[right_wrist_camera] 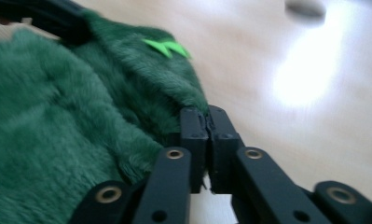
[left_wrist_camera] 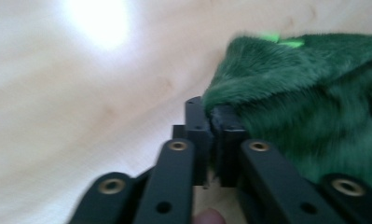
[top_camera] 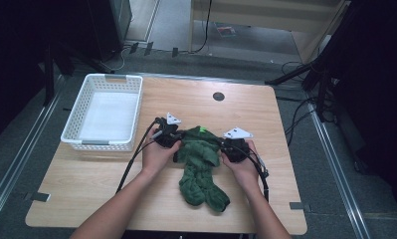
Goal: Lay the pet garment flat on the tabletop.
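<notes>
A dark green fuzzy garment (top_camera: 201,167) lies crumpled on the wooden table (top_camera: 86,184), with a small bright green tag (top_camera: 202,130) at its far edge. My left gripper (top_camera: 174,140) is at the garment's left side. In the left gripper view the left gripper (left_wrist_camera: 211,114) has its jaws pressed together on a fold of the green pile (left_wrist_camera: 305,93). My right gripper (top_camera: 227,146) is at the garment's right side. In the right gripper view the right gripper (right_wrist_camera: 207,116) is shut on the garment's (right_wrist_camera: 58,116) edge, just below the tag (right_wrist_camera: 167,47).
A white slatted basket (top_camera: 101,144) stands at the table's far left with nothing in it. A round dark cable hole (top_camera: 218,96) sits near the far edge. Cables trail from both grippers along the forearms. Bare wood lies at the front left and far right.
</notes>
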Action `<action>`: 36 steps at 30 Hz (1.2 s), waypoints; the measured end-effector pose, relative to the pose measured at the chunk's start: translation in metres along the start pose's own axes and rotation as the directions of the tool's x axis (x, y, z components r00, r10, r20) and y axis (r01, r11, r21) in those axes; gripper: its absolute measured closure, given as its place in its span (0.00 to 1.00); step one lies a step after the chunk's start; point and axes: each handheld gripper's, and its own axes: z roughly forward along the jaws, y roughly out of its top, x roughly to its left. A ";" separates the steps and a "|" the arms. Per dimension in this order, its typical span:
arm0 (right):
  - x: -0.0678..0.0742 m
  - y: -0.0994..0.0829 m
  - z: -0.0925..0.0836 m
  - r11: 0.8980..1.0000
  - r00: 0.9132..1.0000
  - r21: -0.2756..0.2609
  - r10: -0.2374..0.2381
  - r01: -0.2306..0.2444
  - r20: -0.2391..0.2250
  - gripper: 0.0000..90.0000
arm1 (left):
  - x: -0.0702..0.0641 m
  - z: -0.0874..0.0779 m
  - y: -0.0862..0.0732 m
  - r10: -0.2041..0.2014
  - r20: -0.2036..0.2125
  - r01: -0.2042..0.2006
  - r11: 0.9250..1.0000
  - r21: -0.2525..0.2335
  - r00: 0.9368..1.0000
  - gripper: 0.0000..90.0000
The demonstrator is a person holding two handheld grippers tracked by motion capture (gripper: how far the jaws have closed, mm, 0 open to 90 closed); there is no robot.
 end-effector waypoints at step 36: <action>-0.017 0.006 0.015 0.959 0.959 0.159 0.254 -0.234 -0.123 0.73 | -0.019 0.030 0.028 -0.143 0.187 0.133 0.989 0.068 0.972 0.65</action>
